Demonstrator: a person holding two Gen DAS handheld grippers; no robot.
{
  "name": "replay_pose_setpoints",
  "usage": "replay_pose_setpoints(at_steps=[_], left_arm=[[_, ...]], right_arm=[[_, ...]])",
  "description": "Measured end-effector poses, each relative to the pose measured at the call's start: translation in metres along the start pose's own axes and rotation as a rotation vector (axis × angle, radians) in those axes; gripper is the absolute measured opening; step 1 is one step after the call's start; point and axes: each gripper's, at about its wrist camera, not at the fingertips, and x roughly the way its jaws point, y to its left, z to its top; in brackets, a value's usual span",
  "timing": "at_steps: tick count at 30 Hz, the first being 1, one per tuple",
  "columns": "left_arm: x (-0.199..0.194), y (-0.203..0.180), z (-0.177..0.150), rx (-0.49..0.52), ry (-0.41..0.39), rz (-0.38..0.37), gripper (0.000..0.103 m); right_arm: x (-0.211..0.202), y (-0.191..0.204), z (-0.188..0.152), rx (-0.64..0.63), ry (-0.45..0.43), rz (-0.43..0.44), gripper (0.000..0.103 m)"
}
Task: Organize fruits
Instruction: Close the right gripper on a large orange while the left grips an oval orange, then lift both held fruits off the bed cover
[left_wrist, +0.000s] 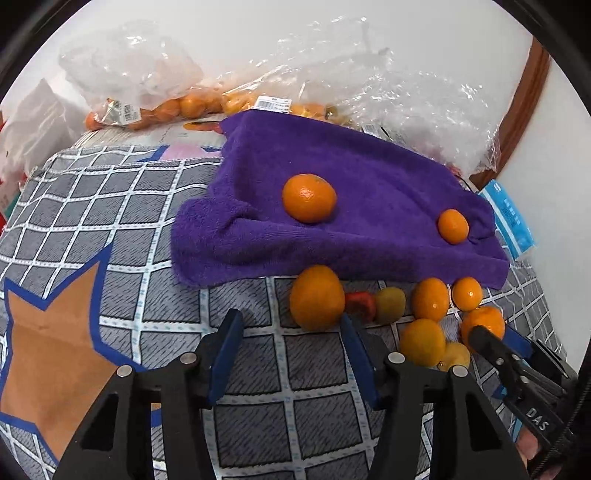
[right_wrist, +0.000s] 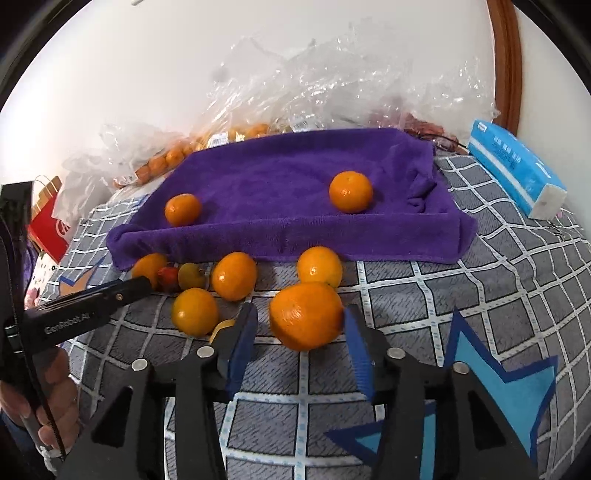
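Right wrist view: right gripper (right_wrist: 299, 332) partly open, a large orange (right_wrist: 306, 316) between its fingers, the right pad at its skin; grip uncertain.
Left gripper (left_wrist: 291, 343): partly open, empty; big orange (left_wrist: 317, 297) just past its tips at 1 o'clock.
Purple towel (right_wrist: 280, 192): two oranges on it, 12 o'clock.

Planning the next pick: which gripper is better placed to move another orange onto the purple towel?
Right. The right gripper already has a large orange between its open jaws, just short of the purple towel. The left gripper is open on bare bedspread.
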Motion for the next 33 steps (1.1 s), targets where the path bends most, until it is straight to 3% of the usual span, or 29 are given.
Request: replay_pose_setpoints(at_steps=[6,8,12,19,29,33], left_arm=[[0.006,-0.013,0.002,0.045,-0.003,0.008,0.048],[0.007,-0.016,0.003,0.047,-0.010,-0.003,0.047],[0.009,-0.020,0.001,0.053,-0.013,-0.052,0.030],[-0.005,-0.008,-0.007,0.055,-0.024,0.030,0.030],[0.006,-0.006,0.001,0.024,-0.049,0.051,0.036],[0.004,0.001,0.000,-0.013,-0.061,0.006,0.035]], right_arm=[[0.013,-0.001,0.000,0.013,0.035,0.014,0.050],[0.013,0.001,0.000,0.010,0.023,0.003,0.045],[0.013,0.002,-0.001,-0.001,0.011,0.001,0.044],[0.013,-0.001,-0.002,0.008,0.009,0.012,0.044],[0.014,-0.001,0.000,0.012,0.011,0.014,0.044],[0.011,-0.002,-0.002,0.020,-0.007,0.020,0.044]])
